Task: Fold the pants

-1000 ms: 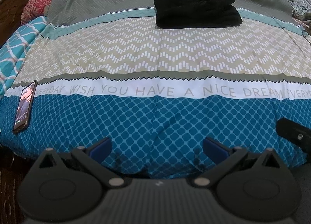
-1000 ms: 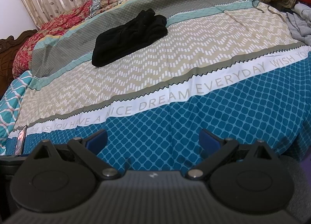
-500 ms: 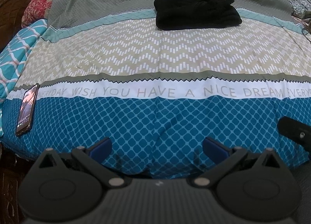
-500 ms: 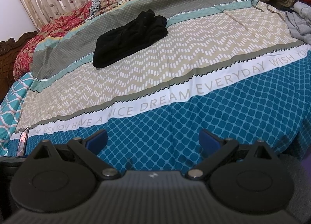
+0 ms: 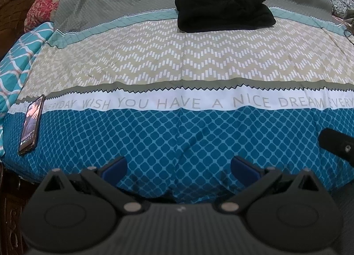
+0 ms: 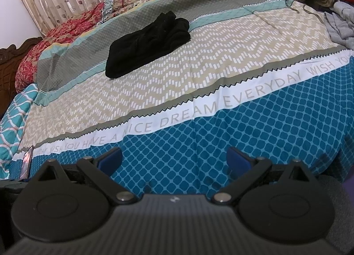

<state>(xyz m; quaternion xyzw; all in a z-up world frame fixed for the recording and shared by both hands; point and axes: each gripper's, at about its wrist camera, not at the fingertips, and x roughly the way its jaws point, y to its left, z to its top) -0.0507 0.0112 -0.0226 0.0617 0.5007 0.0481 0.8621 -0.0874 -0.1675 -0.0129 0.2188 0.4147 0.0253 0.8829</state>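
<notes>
Left wrist view: my left gripper (image 5: pixel 179 166) and right gripper (image 6: pixel 174 157) gape wide, empty; the folded black pants (image 5: pixel 223 10) look done, so I leave them alone.

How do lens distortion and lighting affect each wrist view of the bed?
Left wrist view: fisheye bows the bedspread's text band into an arc; black pants show almost no fold detail; corners darken. Right wrist view: the same band runs tilted and curved; light is soft and even, without glare.
</notes>
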